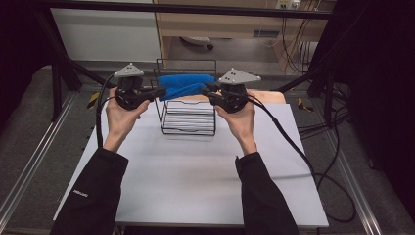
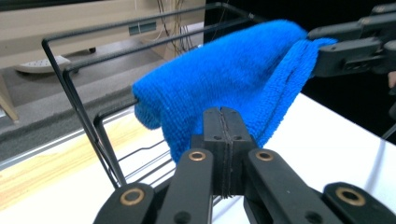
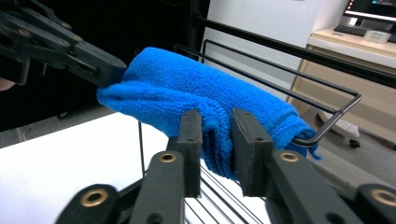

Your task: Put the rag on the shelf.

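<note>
A folded blue terry cloth [image 1: 186,84] hangs over the top bars of a black wire rack [image 1: 188,120] standing on the white rectangular table [image 1: 195,181] toward 12 o'clock. At the cloth's 9 o'clock end is the left gripper [image 1: 160,92], at its 3 o'clock end the right gripper [image 1: 208,89], each held in a hand with a black sleeve [image 1: 93,196]. Black cables [image 1: 293,142] trail toward 4 o'clock.

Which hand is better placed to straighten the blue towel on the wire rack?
Right, probably. The right tool has its jaws apart around the blue towel draped on the wire rack; the left tool is shut in front of it.
</note>
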### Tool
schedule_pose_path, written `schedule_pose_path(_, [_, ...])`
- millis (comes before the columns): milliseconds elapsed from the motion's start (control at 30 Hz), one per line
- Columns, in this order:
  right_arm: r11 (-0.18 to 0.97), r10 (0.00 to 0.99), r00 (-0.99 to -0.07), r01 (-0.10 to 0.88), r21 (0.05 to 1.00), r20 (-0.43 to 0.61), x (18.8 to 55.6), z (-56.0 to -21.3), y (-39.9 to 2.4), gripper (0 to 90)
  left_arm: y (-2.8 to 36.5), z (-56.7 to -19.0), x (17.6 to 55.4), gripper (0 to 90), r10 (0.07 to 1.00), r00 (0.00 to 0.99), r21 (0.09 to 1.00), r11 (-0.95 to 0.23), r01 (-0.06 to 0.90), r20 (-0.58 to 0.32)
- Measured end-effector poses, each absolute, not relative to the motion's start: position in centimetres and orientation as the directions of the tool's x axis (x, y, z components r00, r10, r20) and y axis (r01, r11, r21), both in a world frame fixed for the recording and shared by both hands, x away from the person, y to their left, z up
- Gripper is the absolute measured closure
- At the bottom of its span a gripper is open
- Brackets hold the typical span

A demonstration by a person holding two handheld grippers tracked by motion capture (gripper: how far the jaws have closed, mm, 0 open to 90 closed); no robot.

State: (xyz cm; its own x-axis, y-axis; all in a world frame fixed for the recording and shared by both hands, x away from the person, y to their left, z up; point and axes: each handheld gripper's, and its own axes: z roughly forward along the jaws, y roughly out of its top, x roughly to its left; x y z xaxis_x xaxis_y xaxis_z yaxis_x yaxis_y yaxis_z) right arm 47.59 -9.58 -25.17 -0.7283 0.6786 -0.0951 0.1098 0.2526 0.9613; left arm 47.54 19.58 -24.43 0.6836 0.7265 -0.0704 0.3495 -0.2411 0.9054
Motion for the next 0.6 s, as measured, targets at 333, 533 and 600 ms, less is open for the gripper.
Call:
schedule_pose_path(333, [0.201, 0.677, -0.734, 0.116, 0.973, -0.052, 47.3, -24.7, -9.9, 56.2, 19.1, -25.9, 48.2, 89.9, 0.742, 0.669, 0.897, -0.275, 0.347, -0.031])
schedule_pose_path(533, [0.220, 0.664, -0.747, 0.163, 0.962, -0.025, 47.3, -25.0, -9.7, 74.3, 19.0, -26.9, 48.5, 89.9, 0.748, 0.663, 0.894, -0.283, 0.347, -0.020])
schedule_pose_path(600, [0.250, 0.669, -0.743, 0.185, 0.950, -0.032, 47.4, -25.4, -9.5, 81.4, 19.1, -27.0, 48.6, 89.9, 0.748, 0.663, 0.896, -0.281, 0.344, -0.021])
